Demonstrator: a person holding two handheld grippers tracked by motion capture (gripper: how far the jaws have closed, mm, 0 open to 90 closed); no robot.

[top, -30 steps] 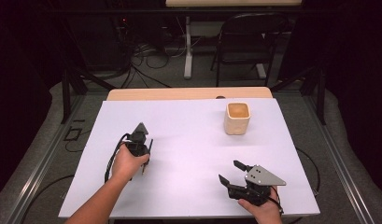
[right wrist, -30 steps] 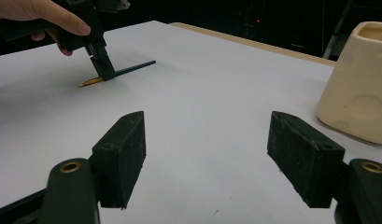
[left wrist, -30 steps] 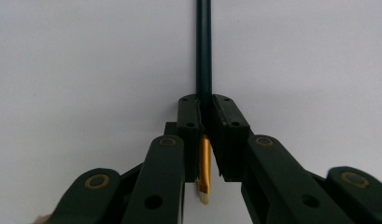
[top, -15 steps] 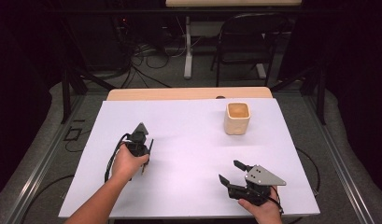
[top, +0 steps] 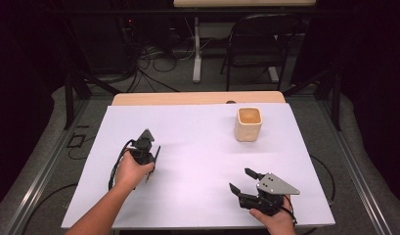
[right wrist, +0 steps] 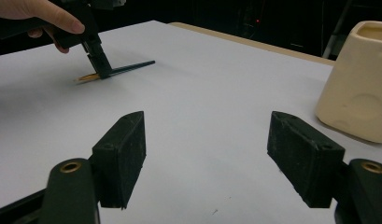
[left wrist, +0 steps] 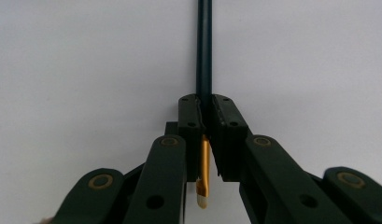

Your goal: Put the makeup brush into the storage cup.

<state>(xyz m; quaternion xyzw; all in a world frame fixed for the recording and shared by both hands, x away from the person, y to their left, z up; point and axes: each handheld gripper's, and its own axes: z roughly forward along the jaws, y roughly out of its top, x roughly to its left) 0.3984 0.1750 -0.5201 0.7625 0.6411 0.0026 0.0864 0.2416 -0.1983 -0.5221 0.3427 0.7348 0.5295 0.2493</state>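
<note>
White sheeting covered the table (top: 202, 147) in the high view, with a strip of bare wood along its far edge and a dark room behind, where a chair (top: 254, 44) stood among loose cables on the floor. A cream square cup (top: 248, 124) stood at the far right of the sheet, well apart from both hands. The left gripper (top: 149, 157) was tipped nose-down onto the sheet at centre left, the left hand (top: 131, 171) wrapped around it from behind. The right gripper (top: 240, 181) sat near the front right edge, held level in the right hand (top: 273, 220), its 2 jaws spread wide on nothing.

From the left gripper view, the left gripper (left wrist: 205, 112) had its jaws clamped on a thin dark brush (left wrist: 204, 46) with a gold band, the handle running straight away over the white sheet.

From the right gripper view, the right gripper (right wrist: 205, 149) had its jaws far apart above the sheet. The cup (right wrist: 354, 79) stood just beyond the right-hand jaw. Farther off, the left gripper (right wrist: 99, 65) pinned the brush (right wrist: 128, 67) low against the sheet.
</note>
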